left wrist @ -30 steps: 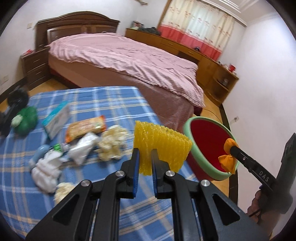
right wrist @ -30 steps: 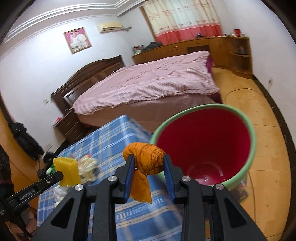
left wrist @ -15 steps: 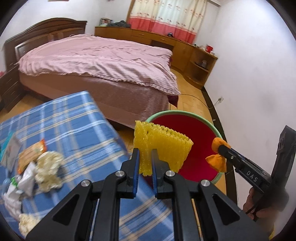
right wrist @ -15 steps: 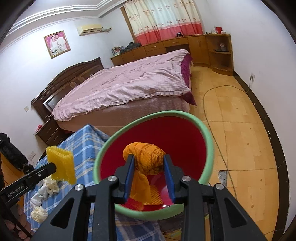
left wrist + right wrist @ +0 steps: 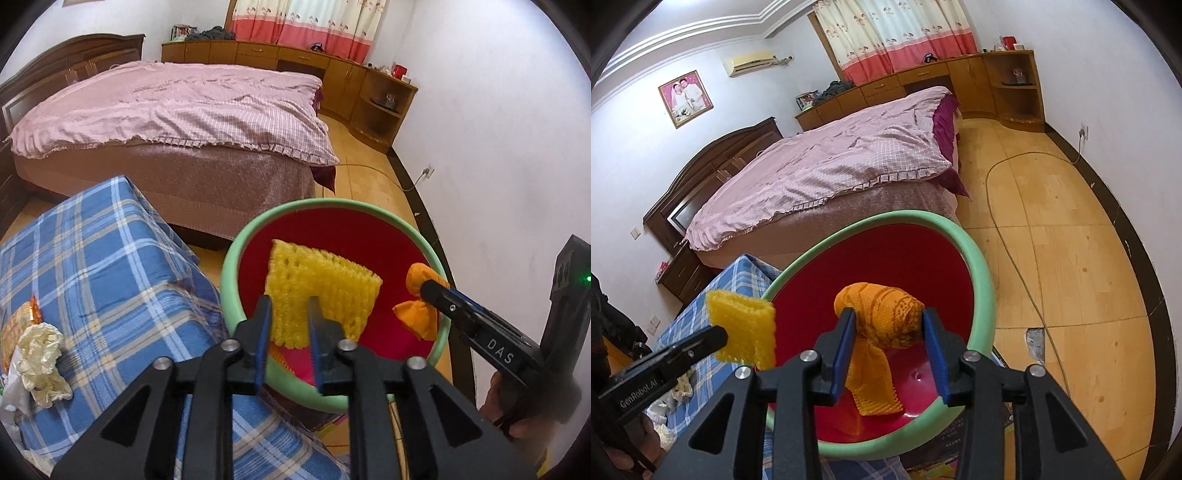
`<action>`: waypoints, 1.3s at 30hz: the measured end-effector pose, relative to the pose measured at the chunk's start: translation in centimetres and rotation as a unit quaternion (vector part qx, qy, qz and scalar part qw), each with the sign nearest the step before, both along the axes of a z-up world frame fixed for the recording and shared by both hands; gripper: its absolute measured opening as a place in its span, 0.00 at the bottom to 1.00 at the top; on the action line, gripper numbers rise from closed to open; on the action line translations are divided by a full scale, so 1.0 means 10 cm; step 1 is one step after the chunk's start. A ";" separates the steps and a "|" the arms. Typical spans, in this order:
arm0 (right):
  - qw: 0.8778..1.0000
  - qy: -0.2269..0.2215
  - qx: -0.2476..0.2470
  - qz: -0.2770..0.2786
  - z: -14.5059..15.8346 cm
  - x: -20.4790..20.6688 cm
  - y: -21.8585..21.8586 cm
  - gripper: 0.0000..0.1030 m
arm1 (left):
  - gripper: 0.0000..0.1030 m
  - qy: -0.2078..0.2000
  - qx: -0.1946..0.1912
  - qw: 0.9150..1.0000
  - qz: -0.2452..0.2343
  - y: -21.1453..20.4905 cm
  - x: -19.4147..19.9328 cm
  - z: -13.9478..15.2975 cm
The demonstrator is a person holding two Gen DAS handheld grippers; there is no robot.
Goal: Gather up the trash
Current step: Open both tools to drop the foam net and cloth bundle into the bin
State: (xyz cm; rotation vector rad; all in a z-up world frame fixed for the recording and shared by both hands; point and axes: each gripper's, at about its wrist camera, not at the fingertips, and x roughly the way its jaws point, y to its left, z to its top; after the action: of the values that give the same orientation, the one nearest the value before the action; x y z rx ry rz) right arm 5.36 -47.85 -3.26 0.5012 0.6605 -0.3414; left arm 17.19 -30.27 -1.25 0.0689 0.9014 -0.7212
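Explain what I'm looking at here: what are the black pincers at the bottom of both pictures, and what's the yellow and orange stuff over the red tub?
No robot: a person holds a two-finger gripper in each hand, each carrying a forward-looking fisheye camera. One picture looks along the left gripper, whose jaws are opening around a yellow foam net. The other looks along the right gripper, also opening, with an orange foam net between its fingers. Both hang over a red bin with a green rim. On the blue plaid cloth lie more crumpled wrappers.

The right gripper (image 5: 424, 291) reads "DAS", the left gripper (image 5: 746, 332) seemingly "GenRobot.AI".
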 end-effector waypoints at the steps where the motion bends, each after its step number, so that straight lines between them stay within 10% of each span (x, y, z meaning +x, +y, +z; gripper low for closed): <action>1: 1.000 0.000 0.002 -0.001 -0.01 0.00 -0.01 0.41 | 0.29 0.001 -0.001 1.000 0.000 -0.01 0.00 0.00; 39: 0.998 -0.036 0.004 0.059 0.57 -0.14 0.80 0.74 | 0.33 -0.024 -0.027 0.990 0.140 1.43 -0.28 0.41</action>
State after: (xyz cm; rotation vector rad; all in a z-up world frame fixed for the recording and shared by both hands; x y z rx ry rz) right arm 3.92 -39.86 2.40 0.4781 0.6186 -0.2082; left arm 14.42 -15.96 2.87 -0.0860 0.8246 -0.4801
